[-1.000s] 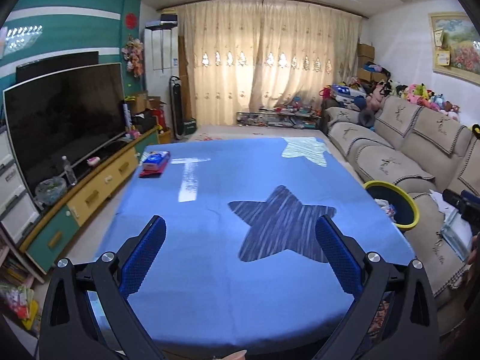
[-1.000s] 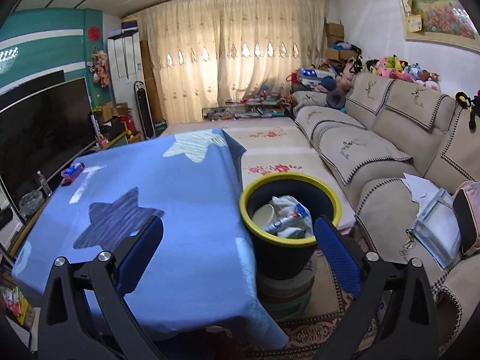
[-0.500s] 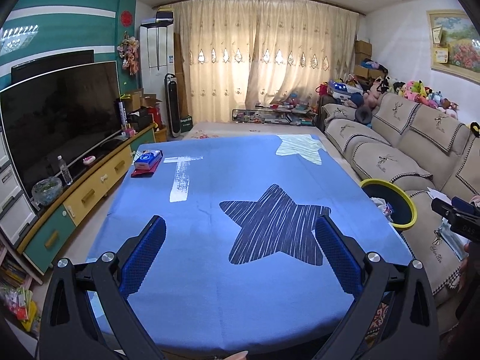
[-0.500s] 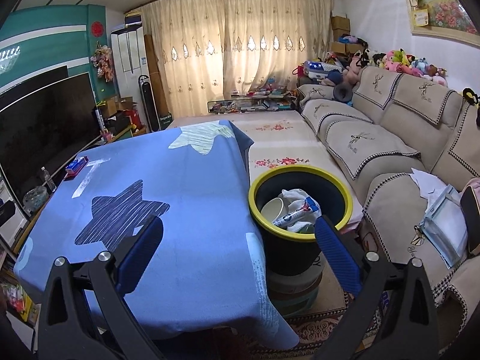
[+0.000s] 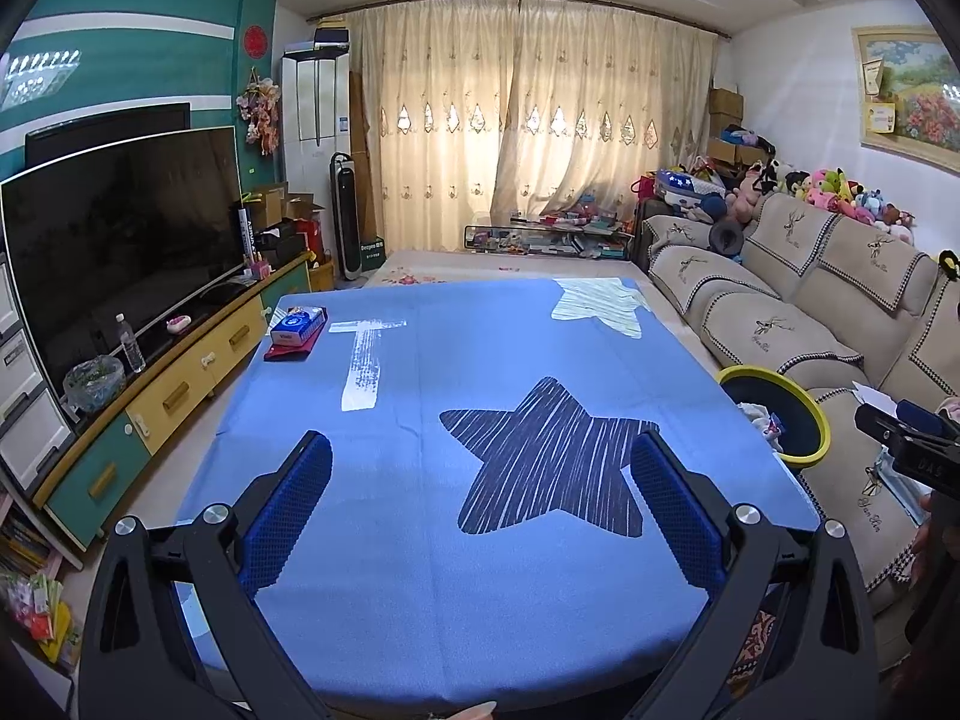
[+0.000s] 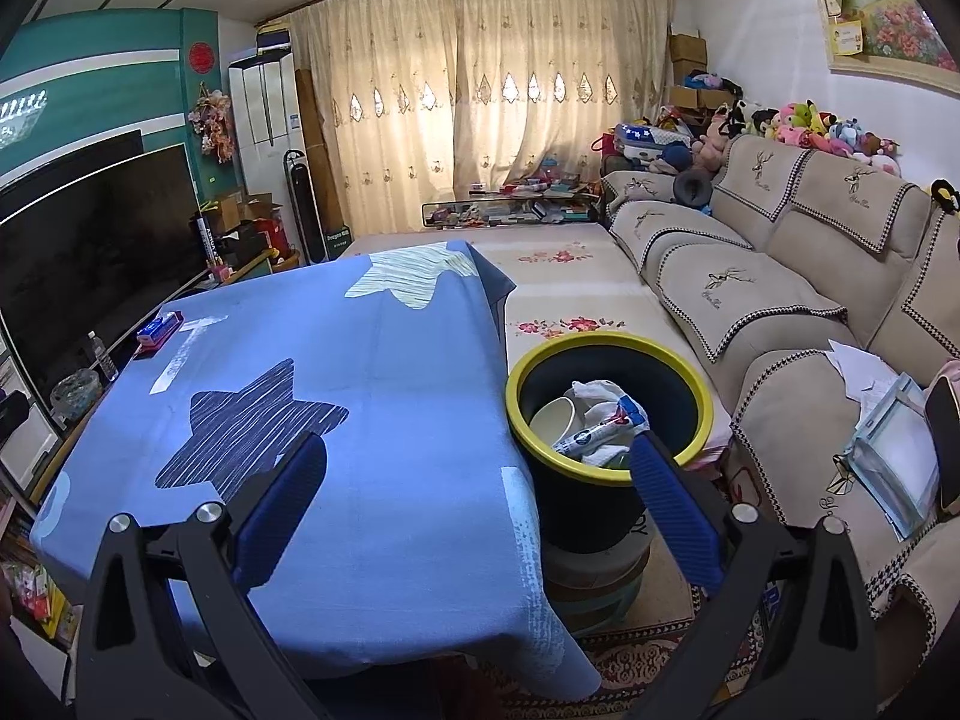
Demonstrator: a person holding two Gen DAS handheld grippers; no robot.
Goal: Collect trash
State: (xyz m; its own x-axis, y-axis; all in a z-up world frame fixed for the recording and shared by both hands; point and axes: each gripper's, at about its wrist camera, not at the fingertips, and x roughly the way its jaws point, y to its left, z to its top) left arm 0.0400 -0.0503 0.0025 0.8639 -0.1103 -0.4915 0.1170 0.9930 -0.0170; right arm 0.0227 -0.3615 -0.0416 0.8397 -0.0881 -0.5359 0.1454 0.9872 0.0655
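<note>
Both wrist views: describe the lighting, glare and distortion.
Left wrist view: backlit curtains glow brightest, fisheye bends the TV, corners vignette black. Right wrist view: the same curtain glow, soft shade inside the trash bin, the sofa curves at the edge; both are sharp.

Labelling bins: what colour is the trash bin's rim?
Yellow rim on dark round bin; clearest in right wrist view.
</note>
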